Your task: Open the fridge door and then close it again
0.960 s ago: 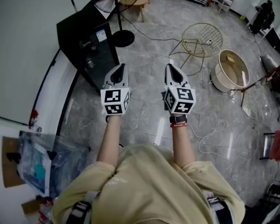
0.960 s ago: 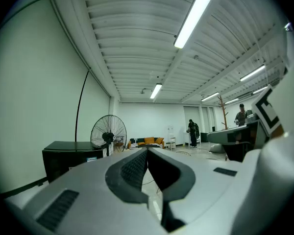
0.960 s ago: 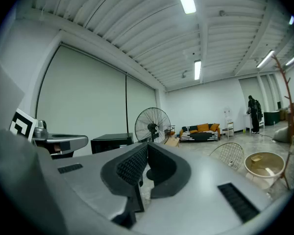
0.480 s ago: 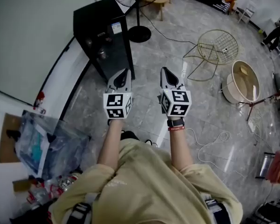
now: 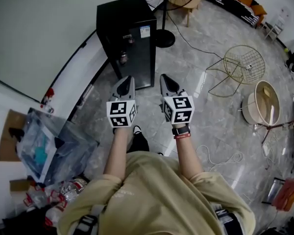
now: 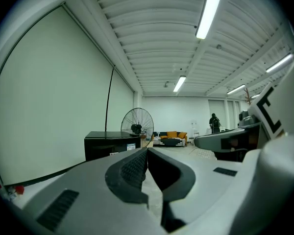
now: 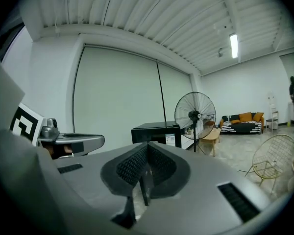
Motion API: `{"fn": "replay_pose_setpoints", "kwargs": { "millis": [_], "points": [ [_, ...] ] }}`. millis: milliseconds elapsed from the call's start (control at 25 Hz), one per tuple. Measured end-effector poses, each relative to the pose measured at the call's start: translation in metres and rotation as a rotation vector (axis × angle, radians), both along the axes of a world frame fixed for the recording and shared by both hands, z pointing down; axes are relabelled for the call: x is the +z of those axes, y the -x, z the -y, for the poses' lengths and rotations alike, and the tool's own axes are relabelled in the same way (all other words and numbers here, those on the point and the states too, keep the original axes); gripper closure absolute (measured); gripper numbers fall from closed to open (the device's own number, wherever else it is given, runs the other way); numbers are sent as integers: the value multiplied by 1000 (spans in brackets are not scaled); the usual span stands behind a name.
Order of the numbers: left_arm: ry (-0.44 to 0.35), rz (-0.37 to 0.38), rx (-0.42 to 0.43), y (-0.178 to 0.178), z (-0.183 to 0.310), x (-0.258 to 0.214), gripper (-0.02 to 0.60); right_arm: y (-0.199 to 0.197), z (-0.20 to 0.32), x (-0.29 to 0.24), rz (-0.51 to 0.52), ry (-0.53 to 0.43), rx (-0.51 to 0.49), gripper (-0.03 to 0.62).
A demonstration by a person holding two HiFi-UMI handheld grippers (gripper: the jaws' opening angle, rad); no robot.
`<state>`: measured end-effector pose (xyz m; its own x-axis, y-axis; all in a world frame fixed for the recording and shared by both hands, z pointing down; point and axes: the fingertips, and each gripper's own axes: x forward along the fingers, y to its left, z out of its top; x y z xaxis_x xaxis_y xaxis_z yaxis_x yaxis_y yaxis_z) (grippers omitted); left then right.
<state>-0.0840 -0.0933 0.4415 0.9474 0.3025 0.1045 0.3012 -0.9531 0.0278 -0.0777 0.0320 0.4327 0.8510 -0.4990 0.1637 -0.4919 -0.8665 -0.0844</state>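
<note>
Head view: fridge [image 5: 125, 9] is seen against the wall [image 5: 39, 28], door [image 5: 137, 53] shut. Left gripper [image 5: 128, 80] and right gripper [image 5: 165, 78] are held side by side near it, not touching. Left gripper view: jaws are pressed together, nothing between. Right gripper view: jaws are closed, empty; fridge ahead.

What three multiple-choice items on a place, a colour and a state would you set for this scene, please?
1. Where is the fridge? A. by the wall, ahead of the left gripper and right gripper; B. on a table; C. beside the sofa.
2. Its colour? A. white; B. black; C. yellow.
3. The grippers are: A. open; B. shut, empty; C. shut on a cable.
Key: 1 A, it stands at the wall beyond both tips; 2 B, its casing is black; 3 B, both gripper views show jaws together, nothing between.
</note>
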Motion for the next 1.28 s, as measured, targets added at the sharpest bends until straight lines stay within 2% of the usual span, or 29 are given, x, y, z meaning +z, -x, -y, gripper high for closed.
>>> {"fn": "replay_pose_setpoints", "kwargs": {
  "millis": [320, 480, 760, 1000, 1120, 1280],
  "points": [
    [17, -7, -75, -71, 74, -7, 561, -75, 84, -3, -9, 39, -77, 571],
    [16, 1, -81, -108, 105, -4, 561, -115, 119, -4, -18, 44, -97, 571],
    [49, 28, -83, -154, 147, 12, 561, -174, 145, 6, -6, 63, -74, 571],
    [27, 30, -74, -183, 169, 24, 561, -213, 161, 13, 0, 73, -57, 571],
    [31, 52, -72, -195, 180, 34, 561, -225, 173, 13, -3, 90, -84, 571],
    [46, 86, -99, -213, 193, 48, 561, -246, 197, 13, -8, 141, -171, 571]
  ]
}}
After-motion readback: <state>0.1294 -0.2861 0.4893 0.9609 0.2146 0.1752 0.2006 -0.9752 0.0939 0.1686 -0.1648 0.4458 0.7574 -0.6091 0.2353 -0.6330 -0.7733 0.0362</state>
